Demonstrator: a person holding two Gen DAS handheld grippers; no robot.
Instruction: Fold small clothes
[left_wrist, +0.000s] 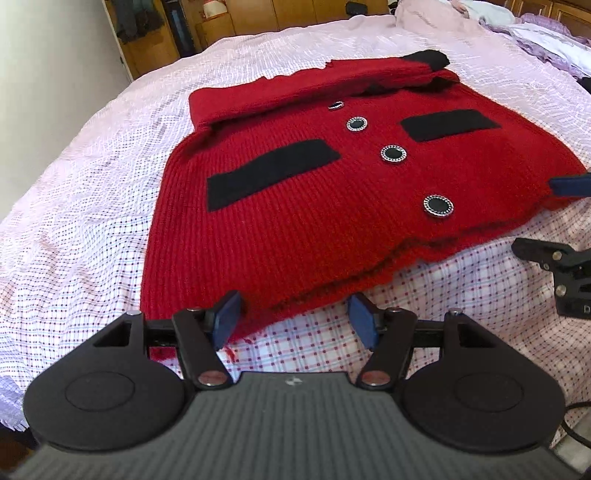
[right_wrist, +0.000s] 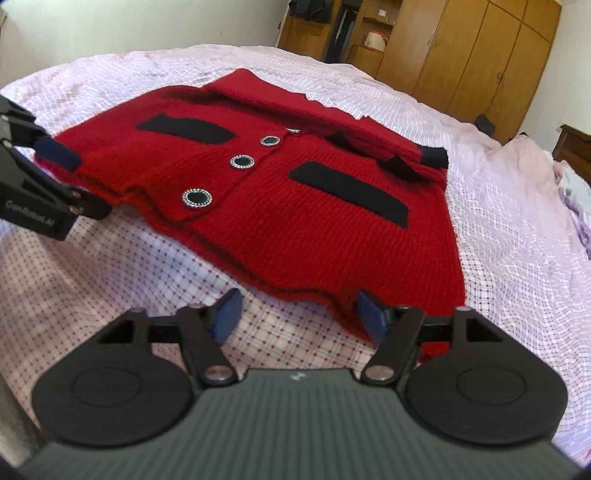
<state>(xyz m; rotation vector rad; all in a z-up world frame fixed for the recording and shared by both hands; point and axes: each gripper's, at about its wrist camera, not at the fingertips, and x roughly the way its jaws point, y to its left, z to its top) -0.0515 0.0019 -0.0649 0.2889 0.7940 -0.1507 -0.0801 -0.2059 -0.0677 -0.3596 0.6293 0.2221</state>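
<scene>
A small red knit cardigan (left_wrist: 317, 206) with black pocket strips and round black buttons lies flat on the bed, its sleeves folded across the top. It also shows in the right wrist view (right_wrist: 295, 206). My left gripper (left_wrist: 295, 319) is open at the hem's near left part, its blue pads astride the edge. My right gripper (right_wrist: 301, 314) is open at the hem's near right part. The right gripper also shows in the left wrist view (left_wrist: 561, 221), and the left gripper in the right wrist view (right_wrist: 55, 173); both sit at the hem.
The bed is covered with a pink checked sheet (left_wrist: 74, 177). Pink and purple bedding (left_wrist: 517, 33) is piled at the far right. Wooden wardrobes (right_wrist: 480, 48) and a white wall stand beyond the bed.
</scene>
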